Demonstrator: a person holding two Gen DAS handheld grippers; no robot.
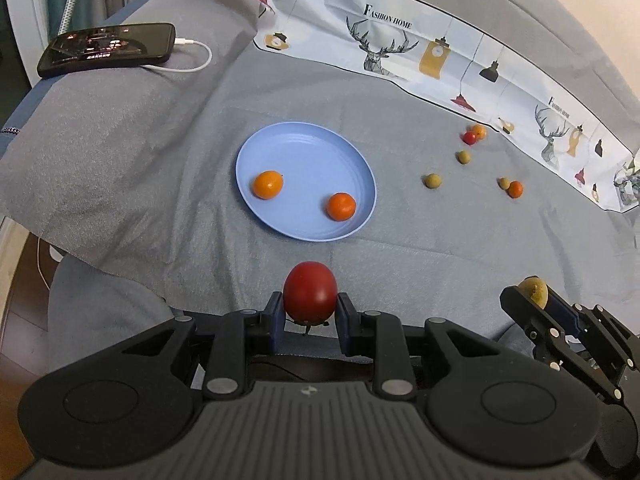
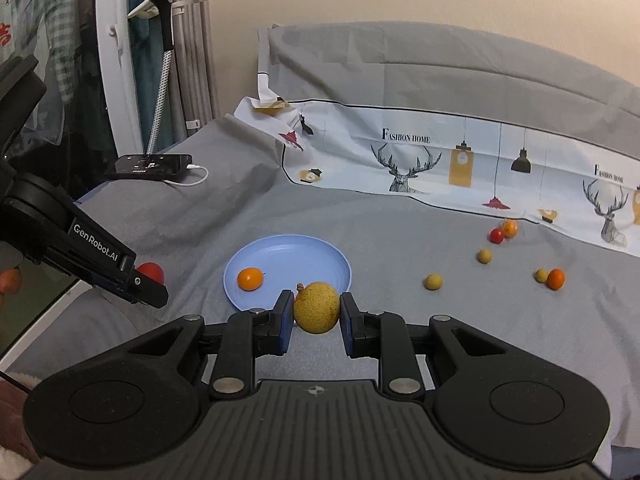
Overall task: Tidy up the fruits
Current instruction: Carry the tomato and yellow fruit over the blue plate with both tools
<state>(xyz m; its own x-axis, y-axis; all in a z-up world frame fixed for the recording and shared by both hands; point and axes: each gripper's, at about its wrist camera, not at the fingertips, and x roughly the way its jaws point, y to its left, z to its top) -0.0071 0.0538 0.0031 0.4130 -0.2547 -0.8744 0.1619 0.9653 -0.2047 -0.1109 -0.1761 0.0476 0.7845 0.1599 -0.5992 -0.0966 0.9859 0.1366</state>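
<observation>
With the left gripper [image 1: 310,312] clamped on a red tomato [image 1: 310,294] short of the blue plate [image 1: 280,140] and the right gripper [image 2: 316,318] clamped on a yellow fruit [image 2: 317,307], each load probably needed lowering well inside the rim before release, clear of the two oranges [image 1: 268,185] there.

Right gripper [image 2: 316,312] clamped on a yellow-brown round fruit [image 2: 316,307], held just in front of the blue plate [image 2: 288,256]. One orange fruit [image 2: 250,279] visible on plate. Left gripper [image 2: 150,280] at left edge pinching a red fruit [image 2: 151,271]. Small fruits scattered on grey sheet [image 2: 400,240] to the right.
</observation>
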